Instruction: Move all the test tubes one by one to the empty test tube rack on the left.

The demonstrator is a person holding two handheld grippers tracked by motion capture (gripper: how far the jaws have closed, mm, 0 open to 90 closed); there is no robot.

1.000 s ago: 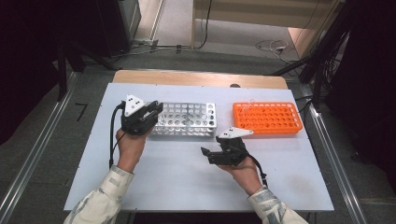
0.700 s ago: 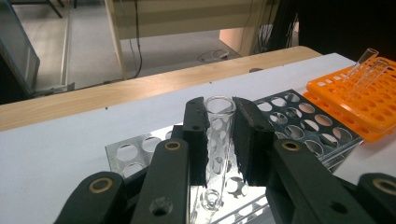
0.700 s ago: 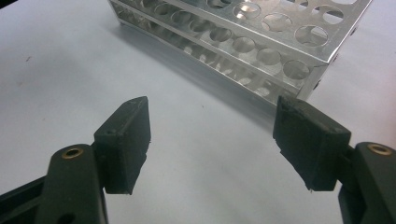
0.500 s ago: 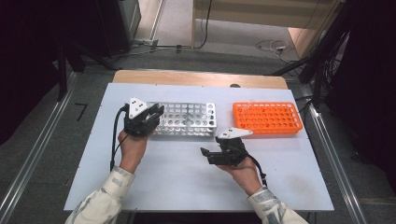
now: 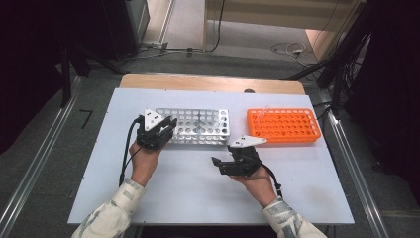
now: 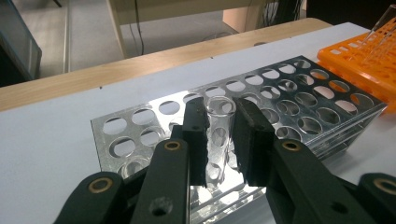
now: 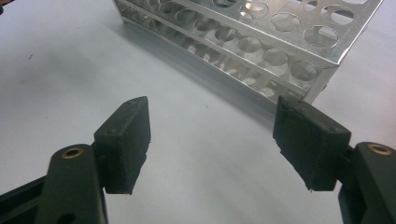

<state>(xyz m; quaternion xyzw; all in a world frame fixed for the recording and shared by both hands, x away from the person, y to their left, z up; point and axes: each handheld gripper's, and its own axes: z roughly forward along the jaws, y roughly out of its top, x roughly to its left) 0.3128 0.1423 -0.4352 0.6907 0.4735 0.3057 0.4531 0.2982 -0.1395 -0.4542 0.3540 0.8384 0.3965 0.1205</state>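
My left gripper (image 6: 219, 133) is shut on a clear glass test tube (image 6: 218, 140), held upright over the near left corner of the silver metal rack (image 6: 280, 100). The tube's lower end reaches down among the rack's holes. In the high view the left gripper (image 5: 166, 130) sits at the left end of the silver rack (image 5: 200, 126). My right gripper (image 7: 212, 140) stands open with nothing between its jaws, low over the white table beside a corner of the rack (image 7: 261, 51). From above, the right gripper (image 5: 220, 163) lies just in front of the rack, pointing left.
An orange plastic rack (image 5: 283, 125) stands to the right of the silver one, a clear tube leaning in its far left corner (image 6: 380, 32). The white table (image 5: 198, 198) ends at a wooden strip (image 5: 208, 83) along the far side. Metal rails flank the table.
My left gripper has sunk a little with the tube toward the rack's left end. The right gripper has stayed where it was.
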